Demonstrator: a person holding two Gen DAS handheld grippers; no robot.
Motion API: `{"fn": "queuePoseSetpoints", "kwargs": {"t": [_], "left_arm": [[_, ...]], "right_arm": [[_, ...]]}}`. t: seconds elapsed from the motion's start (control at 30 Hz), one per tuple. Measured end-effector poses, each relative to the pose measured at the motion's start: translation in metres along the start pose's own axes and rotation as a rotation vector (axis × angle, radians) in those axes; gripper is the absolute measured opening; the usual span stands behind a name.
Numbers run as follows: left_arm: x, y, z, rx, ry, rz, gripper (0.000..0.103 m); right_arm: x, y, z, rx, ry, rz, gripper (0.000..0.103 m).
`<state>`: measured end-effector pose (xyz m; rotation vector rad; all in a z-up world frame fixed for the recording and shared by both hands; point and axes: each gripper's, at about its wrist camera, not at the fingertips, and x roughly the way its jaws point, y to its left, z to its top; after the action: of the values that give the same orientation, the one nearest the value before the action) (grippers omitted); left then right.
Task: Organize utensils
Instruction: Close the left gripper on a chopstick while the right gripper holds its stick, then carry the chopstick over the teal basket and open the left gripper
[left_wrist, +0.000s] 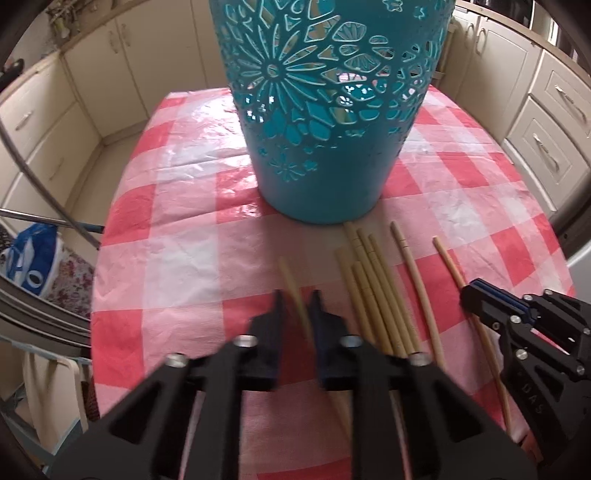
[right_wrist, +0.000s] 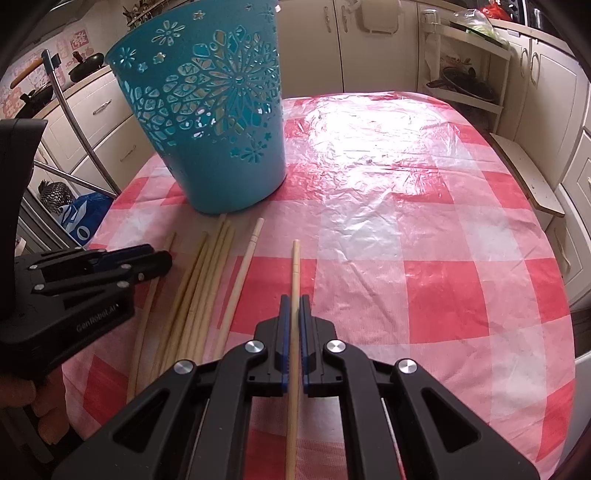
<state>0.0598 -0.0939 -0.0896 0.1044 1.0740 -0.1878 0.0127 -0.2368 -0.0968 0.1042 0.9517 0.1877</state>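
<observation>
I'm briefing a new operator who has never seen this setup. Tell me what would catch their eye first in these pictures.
The tall teal basket with flower cut-outs dominates, standing at the far left of the red-and-white checked tablecloth. In front of it lies a spread of pale chopsticks. Each gripper is shut on one: the left gripper on the leftmost, the right gripper on the rightmost.

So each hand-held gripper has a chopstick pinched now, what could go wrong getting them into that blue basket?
1. Each chopstick is pinched part-way along, so it could swivel or slip when lifted.
2. The blue basket is tall and stands close; a swinging tip might knock its wall or miss the rim.
3. The left hand-held gripper works right beside the loose chopsticks, so lifting may scatter them across the tablecloth.
</observation>
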Motion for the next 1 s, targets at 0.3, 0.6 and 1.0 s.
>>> {"fn": "queuePoseSetpoints", "kwargs": {"t": [0.3, 0.6, 1.0], "left_arm": [[-0.030, 0.034, 0.005, -0.073, 0.009, -0.185, 0.005], [-0.170, 0.052, 0.050, -0.090, -0.345, -0.375, 0.005], [-0.187, 0.053, 0.169, -0.280, -0.908, -0.107, 0.005]], "right_arm": [[0.000, -0.021, 0.002, 0.120, 0.012, 0.095, 0.005], [-0.002, -0.025, 0.001, 0.145, 0.010, 0.106, 0.005], [0.000, -0.025, 0.003, 0.158, 0.006, 0.118, 0.005]]}}
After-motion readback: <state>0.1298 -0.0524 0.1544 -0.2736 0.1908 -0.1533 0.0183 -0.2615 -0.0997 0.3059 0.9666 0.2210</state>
